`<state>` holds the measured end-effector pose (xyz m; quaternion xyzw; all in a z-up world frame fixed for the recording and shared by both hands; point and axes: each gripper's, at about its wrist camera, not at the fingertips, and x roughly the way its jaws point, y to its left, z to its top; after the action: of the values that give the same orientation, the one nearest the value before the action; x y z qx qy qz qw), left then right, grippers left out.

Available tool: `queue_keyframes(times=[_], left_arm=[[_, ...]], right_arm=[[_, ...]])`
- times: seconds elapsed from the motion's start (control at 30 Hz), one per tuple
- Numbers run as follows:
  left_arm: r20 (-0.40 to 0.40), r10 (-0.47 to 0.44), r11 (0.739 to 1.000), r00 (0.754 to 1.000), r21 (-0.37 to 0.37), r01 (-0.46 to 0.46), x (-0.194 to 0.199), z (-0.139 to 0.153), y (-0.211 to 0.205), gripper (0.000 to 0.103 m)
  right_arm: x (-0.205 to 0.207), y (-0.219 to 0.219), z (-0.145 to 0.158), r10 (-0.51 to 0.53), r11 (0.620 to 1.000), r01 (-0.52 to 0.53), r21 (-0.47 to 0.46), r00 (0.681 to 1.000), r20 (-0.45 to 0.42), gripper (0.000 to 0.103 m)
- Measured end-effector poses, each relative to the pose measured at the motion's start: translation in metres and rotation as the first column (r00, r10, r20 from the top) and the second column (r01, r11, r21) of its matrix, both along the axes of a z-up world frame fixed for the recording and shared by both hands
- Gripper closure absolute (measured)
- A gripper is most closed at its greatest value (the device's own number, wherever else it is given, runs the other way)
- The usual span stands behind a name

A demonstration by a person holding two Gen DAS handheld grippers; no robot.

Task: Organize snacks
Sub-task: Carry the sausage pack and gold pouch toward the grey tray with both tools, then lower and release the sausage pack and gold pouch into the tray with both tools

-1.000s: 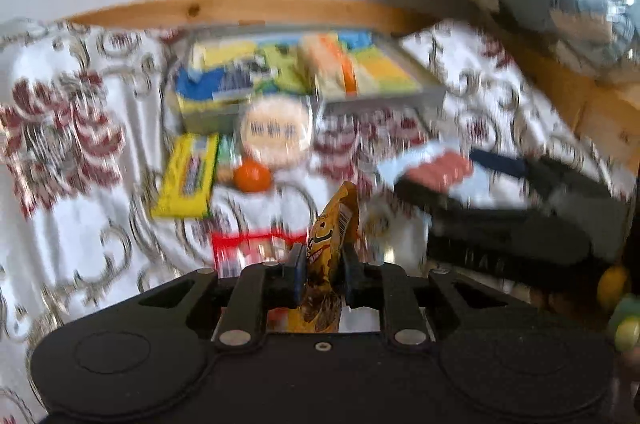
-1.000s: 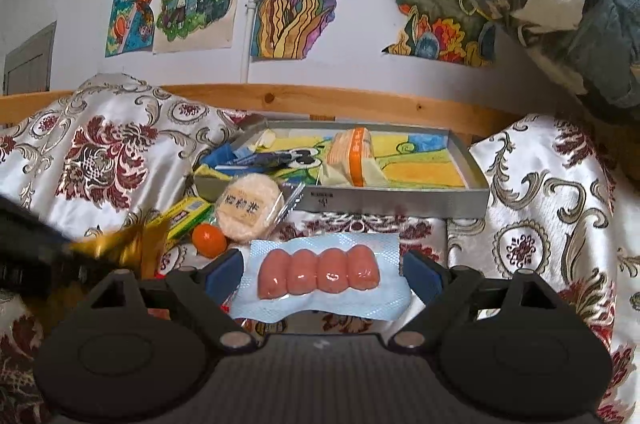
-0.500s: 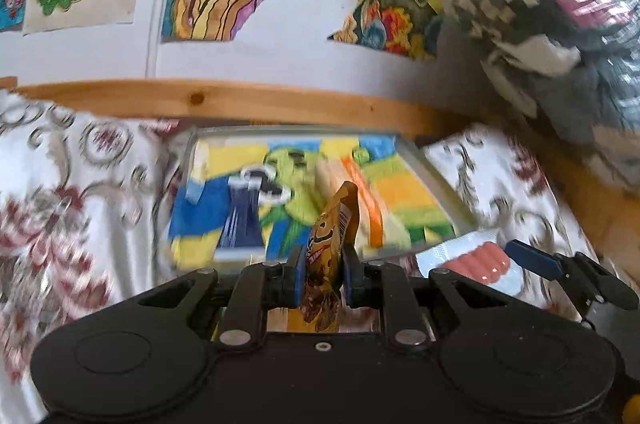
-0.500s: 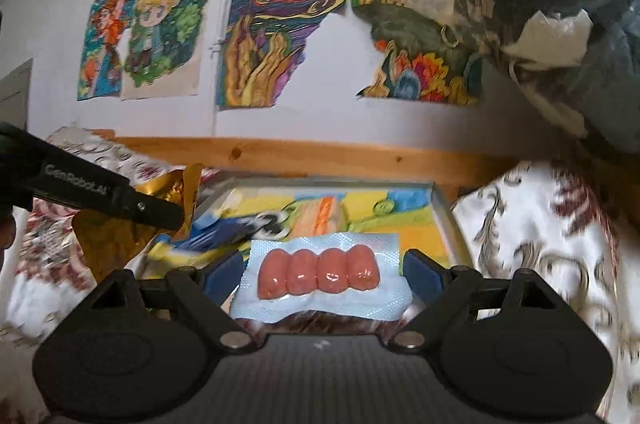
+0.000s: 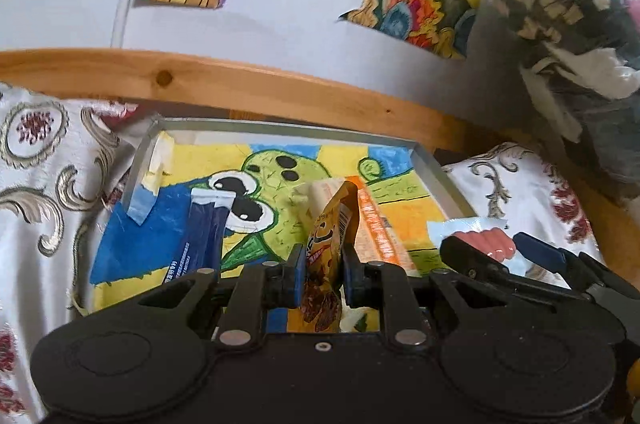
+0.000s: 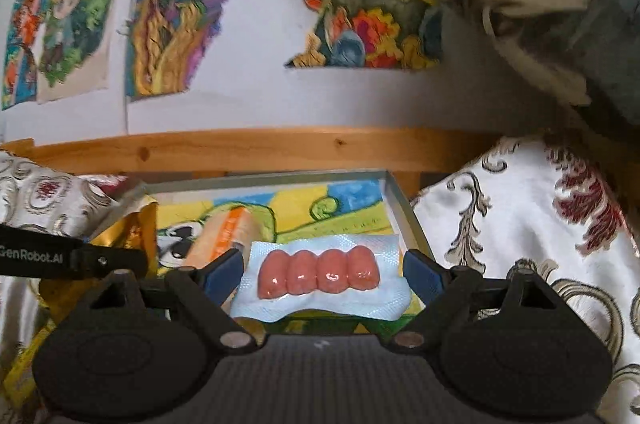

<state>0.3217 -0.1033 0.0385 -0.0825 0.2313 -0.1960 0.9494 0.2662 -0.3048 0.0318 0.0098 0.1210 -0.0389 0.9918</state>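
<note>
My left gripper (image 5: pixel 322 274) is shut on a golden-yellow snack packet (image 5: pixel 326 244), held upright over the grey tray (image 5: pixel 288 132). Inside the tray lie a dark blue packet (image 5: pixel 202 236) and an orange-and-white packet (image 5: pixel 374 224) on a cartoon drawing. My right gripper (image 6: pixel 323 274) is shut on a pale blue sausage pack (image 6: pixel 320 276) with pink sausages, held flat over the tray's (image 6: pixel 400 199) right front corner. The sausage pack (image 5: pixel 480 238) also shows at the right of the left wrist view. The golden packet (image 6: pixel 132 236) sits at the left of the right wrist view.
The tray lies on a white cloth with red and gold floral pattern (image 5: pixel 44 191). A wooden rail (image 5: pixel 240 83) runs behind it, below a wall of drawings. A clear bag of clothes (image 5: pixel 572 3) hangs at the upper right. A yellow box edge (image 6: pixel 24 364) shows lower left.
Both grippers have moved forward from the loose snacks on the cloth to over the tray, each carrying its packet. The snacks in front of the tray have dropped out of view.
</note>
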Motion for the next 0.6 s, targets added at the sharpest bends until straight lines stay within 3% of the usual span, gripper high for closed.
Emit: queue_keyframes(times=[0.53,0.6], left_arm=[[-0.047,0.013,1.000,0.999,0.025,-0.012,0.015,-0.025,-0.002,0.084],[-0.064,0.019,0.999,0.998,0.026,-0.018,0.016,-0.025,-0.002,0.084]], right_arm=[[0.010,0.003,-0.019,-0.026,0.999,0.024,-0.037,0.998,-0.053,0.011],[0.009,0.005,-0.017,-0.028,0.999,0.026,-0.046,0.998,-0.048,0.005]])
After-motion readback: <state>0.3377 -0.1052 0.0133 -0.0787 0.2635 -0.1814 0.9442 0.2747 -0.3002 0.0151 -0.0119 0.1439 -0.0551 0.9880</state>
